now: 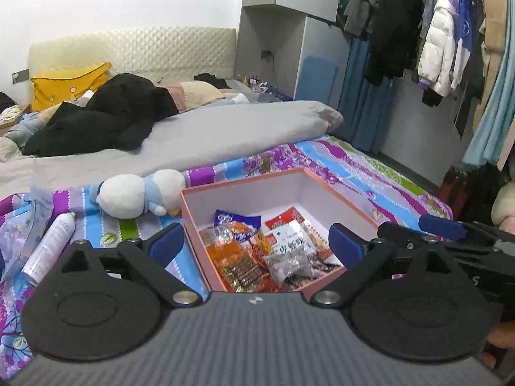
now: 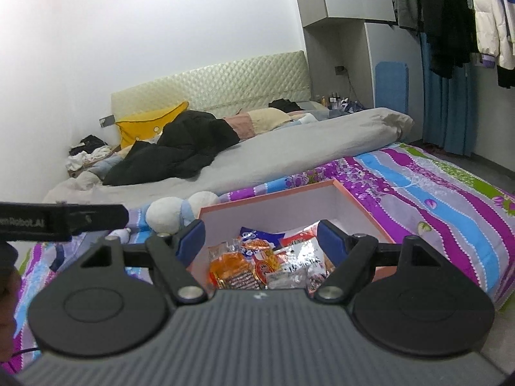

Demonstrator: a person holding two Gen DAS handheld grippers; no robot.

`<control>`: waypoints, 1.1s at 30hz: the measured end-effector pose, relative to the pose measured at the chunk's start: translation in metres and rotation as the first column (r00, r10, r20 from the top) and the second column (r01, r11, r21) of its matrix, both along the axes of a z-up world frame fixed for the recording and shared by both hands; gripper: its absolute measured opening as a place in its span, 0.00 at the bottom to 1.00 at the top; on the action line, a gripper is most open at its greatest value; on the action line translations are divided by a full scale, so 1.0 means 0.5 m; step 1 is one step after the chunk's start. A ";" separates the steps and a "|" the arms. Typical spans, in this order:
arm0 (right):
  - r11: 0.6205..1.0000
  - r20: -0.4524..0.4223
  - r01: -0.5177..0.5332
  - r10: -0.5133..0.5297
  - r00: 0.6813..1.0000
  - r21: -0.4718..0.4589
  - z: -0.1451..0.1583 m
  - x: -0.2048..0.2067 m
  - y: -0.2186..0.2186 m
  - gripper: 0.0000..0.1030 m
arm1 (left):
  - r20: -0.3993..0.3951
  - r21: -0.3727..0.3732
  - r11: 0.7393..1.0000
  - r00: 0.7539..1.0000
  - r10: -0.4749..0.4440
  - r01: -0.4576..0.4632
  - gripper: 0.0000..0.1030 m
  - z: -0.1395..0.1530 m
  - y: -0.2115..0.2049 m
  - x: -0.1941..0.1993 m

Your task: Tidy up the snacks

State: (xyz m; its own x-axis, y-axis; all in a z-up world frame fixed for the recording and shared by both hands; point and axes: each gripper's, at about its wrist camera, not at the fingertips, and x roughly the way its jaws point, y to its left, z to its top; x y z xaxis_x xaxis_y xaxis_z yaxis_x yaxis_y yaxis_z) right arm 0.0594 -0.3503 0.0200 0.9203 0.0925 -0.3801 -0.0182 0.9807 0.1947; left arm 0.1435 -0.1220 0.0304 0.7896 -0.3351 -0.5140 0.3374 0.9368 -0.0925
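A pink box (image 1: 280, 177) with a white inside sits on the patterned bedspread (image 1: 370, 173) and holds several snack packets (image 1: 276, 251): orange, red, blue and clear ones. My left gripper (image 1: 257, 241) hovers over the box's near side, jaws wide open, nothing between them. In the right wrist view the same box (image 2: 363, 206) and snacks (image 2: 270, 263) lie just past my right gripper (image 2: 262, 241), which is open and empty too. The right gripper's blue-tipped finger (image 1: 444, 226) shows at the left view's right edge; the left gripper's black body (image 2: 64, 218) crosses the right view's left side.
A white and blue plush toy (image 1: 138, 193) lies left of the box, with a white spray can (image 1: 48, 247) further left. Behind are a grey duvet (image 1: 209, 135), black clothing (image 1: 106, 115) and a yellow pillow (image 1: 67, 83). Clothes hang on a rack (image 1: 444, 38) at right.
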 end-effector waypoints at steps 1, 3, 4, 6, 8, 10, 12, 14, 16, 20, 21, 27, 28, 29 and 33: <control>1.000 -0.003 -0.002 0.002 1.000 0.009 -0.002 -0.005 0.000 0.76 | -0.002 -0.001 1.000 1.000 -0.002 0.002 0.95 -0.002 0.001 -0.001; 1.000 -0.006 0.003 -0.003 1.000 0.009 -0.004 -0.016 0.004 0.76 | -0.008 -0.010 1.000 1.000 -0.002 0.002 0.95 -0.005 0.004 -0.011; 1.000 -0.009 0.007 -0.007 1.000 0.003 -0.005 -0.020 0.006 0.76 | -0.005 -0.006 1.000 1.000 -0.002 0.002 0.95 -0.006 0.004 -0.015; 1.000 -0.012 0.003 -0.003 1.000 0.004 -0.009 -0.030 0.008 0.76 | 0.002 0.006 1.000 1.000 0.008 -0.008 0.95 -0.005 0.004 -0.027; 1.000 -0.023 0.001 0.000 1.000 0.010 -0.012 -0.037 0.012 0.76 | 0.000 0.009 1.000 1.000 0.008 -0.008 0.95 -0.005 0.002 -0.039; 1.000 -0.024 -0.001 0.001 1.000 0.013 -0.012 -0.047 0.014 0.76 | 0.001 0.020 1.000 1.000 0.005 -0.005 0.95 -0.007 -0.001 -0.051; 1.000 -0.022 0.008 -0.008 1.000 0.008 -0.012 -0.057 0.014 0.76 | 0.005 0.026 0.999 1.000 0.020 -0.020 0.95 -0.007 0.001 -0.061; 1.000 -0.027 0.011 -0.011 1.000 0.016 -0.012 -0.065 0.011 0.76 | 0.004 0.025 0.999 1.000 0.021 -0.021 0.95 -0.004 0.005 -0.071; 1.000 -0.029 0.015 -0.014 0.999 0.020 -0.012 -0.074 0.009 0.76 | 0.007 0.027 0.999 1.000 0.028 -0.029 0.95 0.001 0.013 -0.081; 1.000 -0.030 0.011 -0.011 0.999 -0.002 -0.013 -0.093 0.014 0.76 | 0.013 0.024 0.998 0.998 0.057 -0.057 0.97 0.011 0.032 -0.099; 1.000 -0.032 0.011 -0.011 0.999 0.000 -0.014 -0.095 0.015 0.76 | 0.015 0.024 0.998 0.998 0.059 -0.060 0.97 0.014 0.034 -0.104; 1.000 -0.017 0.004 -0.004 1.000 -0.003 -0.004 -0.111 0.023 0.76 | 0.015 0.013 0.998 0.998 0.061 -0.062 1.00 0.020 0.047 -0.127; 1.000 -0.016 0.008 -0.009 1.000 -0.014 -0.002 -0.110 0.024 0.86 | 0.012 0.012 0.998 0.998 0.061 -0.061 1.00 0.021 0.048 -0.128; 1.000 -0.012 0.013 -0.013 1.000 -0.020 -0.001 -0.110 0.023 1.00 | 0.010 0.011 0.998 0.998 0.064 -0.064 1.00 0.021 0.051 -0.129; 1.000 -0.006 0.027 -0.027 1.000 -0.008 0.001 -0.112 0.018 1.00 | 0.009 0.012 0.997 0.997 0.076 -0.076 1.00 0.023 0.058 -0.126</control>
